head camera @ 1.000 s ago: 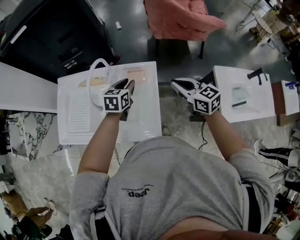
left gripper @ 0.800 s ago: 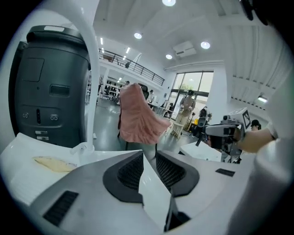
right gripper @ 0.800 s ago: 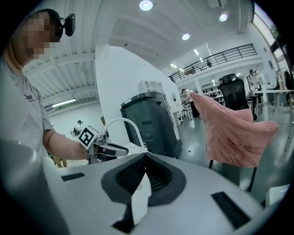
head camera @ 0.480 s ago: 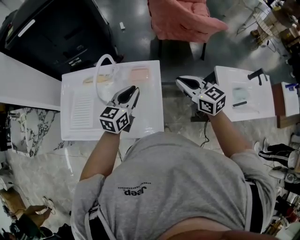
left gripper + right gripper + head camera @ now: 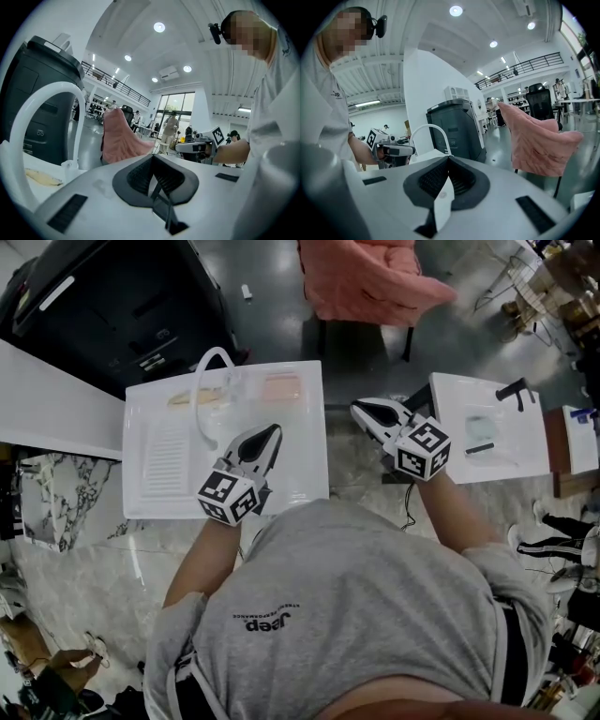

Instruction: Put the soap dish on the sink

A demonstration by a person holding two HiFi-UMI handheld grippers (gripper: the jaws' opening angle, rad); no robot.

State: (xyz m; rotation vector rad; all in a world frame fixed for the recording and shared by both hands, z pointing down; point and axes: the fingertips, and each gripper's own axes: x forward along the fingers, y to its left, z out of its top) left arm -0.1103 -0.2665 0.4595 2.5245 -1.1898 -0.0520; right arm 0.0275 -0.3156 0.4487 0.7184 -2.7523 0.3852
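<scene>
A pale pink soap dish [image 5: 281, 387] lies on the back ledge of the white sink [image 5: 291, 465], right of its white arched faucet [image 5: 202, 381]. My left gripper [image 5: 270, 433] hovers over the sink's right part, nearer the person than the dish and apart from it. Its jaws have just been closing and are now shut with nothing between them [image 5: 152, 157]. My right gripper [image 5: 360, 409] hangs over the gap between the two sinks, shut and empty [image 5: 449, 158]. The dish is hidden in both gripper views.
A yellowish piece [image 5: 183, 399] lies on the ledge left of the faucet. A second white sink [image 5: 450, 456] with a black tap [image 5: 514, 388] and a greenish dish [image 5: 476, 423] stands at right. A black bin [image 5: 103, 315] and a pink-draped chair [image 5: 366, 277] stand behind.
My left gripper drew back from the soap dish toward the person and rose, and its jaws went from open to shut. The dish stayed on the ledge. The right gripper barely shifted.
</scene>
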